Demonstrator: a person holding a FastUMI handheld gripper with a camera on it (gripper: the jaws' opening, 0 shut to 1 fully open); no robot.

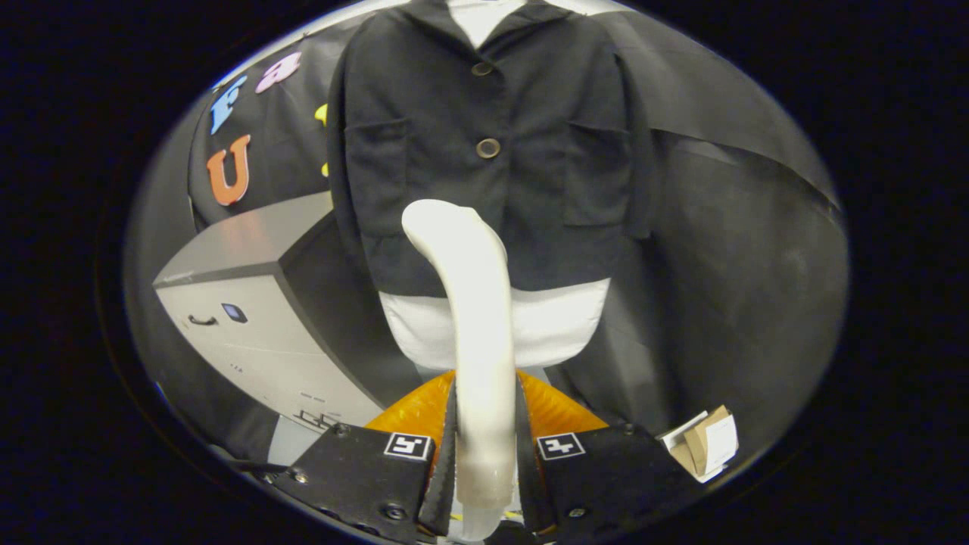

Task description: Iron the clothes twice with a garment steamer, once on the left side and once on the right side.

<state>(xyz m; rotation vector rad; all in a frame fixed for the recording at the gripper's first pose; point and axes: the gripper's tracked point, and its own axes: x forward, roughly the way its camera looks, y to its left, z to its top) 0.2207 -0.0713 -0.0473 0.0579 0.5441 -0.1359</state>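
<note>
Your claw [484, 454] grips the white steamer [473, 318] by its handle, both fingers pressing, head aimed at the black jacket [530, 174] hanging just ahead (lower left panel), ready for a stroke.

We count one white garment steamer [473, 303] between two fingers [439, 484] — both pressed on its handle. One black jacket [484, 144] hangs beyond, with two buttons [487, 147] and two pockets [375, 170]. One grey cabinet [250, 318] — and one cardboard box [708, 443].
</note>
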